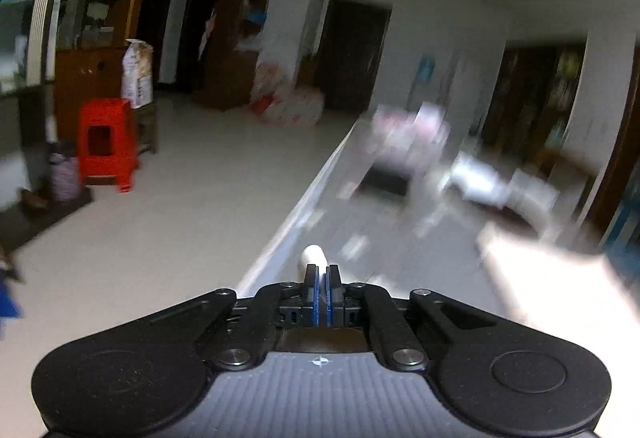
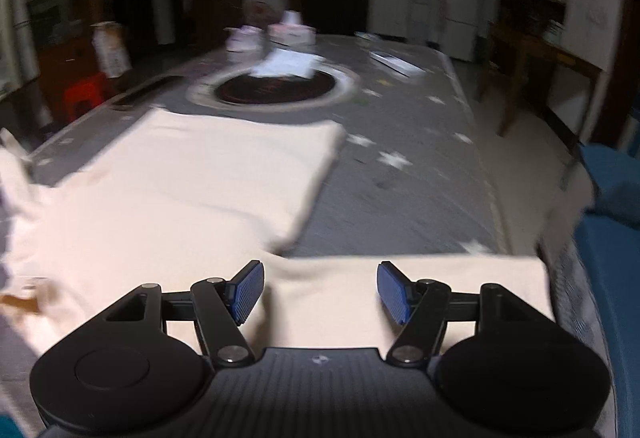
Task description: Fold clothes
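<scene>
garment (image 2: 192, 190) cream, soft, limp, light on table (image 2: 420, 158) | best pinched at sleeve edge | right gripper (image 2: 320, 292) spread wide, empty | left gripper (image 1: 322, 284) clenched on white fabric bit (image 1: 314, 256)

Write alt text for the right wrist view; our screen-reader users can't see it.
Open tongs hover over a cream garment spread on a grey star-patterned table. Farther back sits a dark round inset with blurred white items; a dim room lies behind.

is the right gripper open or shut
Open. The right gripper has its blue pads spread wide apart above the cream garment, with nothing between them.
</scene>
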The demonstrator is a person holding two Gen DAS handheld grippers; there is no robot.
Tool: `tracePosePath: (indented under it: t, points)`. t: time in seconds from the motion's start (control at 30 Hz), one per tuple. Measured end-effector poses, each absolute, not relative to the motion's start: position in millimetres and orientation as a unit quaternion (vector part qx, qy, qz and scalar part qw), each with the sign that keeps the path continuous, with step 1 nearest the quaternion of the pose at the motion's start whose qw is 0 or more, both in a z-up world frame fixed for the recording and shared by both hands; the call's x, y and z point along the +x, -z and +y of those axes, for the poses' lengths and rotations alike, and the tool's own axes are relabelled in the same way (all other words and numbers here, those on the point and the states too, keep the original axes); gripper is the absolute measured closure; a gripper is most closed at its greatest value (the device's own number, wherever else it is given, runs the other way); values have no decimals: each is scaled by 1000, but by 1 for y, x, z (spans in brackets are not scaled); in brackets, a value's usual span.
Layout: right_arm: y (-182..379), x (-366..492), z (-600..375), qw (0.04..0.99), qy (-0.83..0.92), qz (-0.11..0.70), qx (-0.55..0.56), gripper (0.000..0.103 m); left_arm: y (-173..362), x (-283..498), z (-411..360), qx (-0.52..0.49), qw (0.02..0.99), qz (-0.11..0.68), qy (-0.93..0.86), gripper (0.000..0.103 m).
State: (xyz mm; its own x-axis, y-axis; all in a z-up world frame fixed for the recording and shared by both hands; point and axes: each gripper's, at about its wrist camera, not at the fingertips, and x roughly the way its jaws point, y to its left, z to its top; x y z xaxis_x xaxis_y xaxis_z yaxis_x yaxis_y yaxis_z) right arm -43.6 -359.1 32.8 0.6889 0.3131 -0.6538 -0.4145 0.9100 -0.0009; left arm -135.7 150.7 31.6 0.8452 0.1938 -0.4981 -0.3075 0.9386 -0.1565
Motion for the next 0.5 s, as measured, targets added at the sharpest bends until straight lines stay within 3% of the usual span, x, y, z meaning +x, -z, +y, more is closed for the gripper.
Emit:
tracePosePath:
  t: [0.17, 0.27, 0.37, 0.4, 0.43, 0.5]
  points:
    - [-47, -57, -317, 892, -292, 332, -89, 39, -12, -136, 156, -63, 934, 301, -182, 100]
    - [-47, -67, -283, 866, -360, 333, -102, 40, -19, -132, 163, -101, 935, 294, -172, 98]
    - [-41, -77, -253, 840, -408, 338, -116, 41, -24, -121, 156, -98, 941, 290, -146, 82]
    - [-39, -81, -244, 832, -421, 339, -121, 41, -25, -118, 153, -96, 942, 290, -137, 66]
    - [-37, -85, -237, 826, -430, 341, -126, 42, -25, -114, 150, -92, 944, 291, -129, 57]
    - [-33, -92, -224, 815, -446, 344, -135, 43, -20, -105, 145, -79, 943, 299, -124, 58]
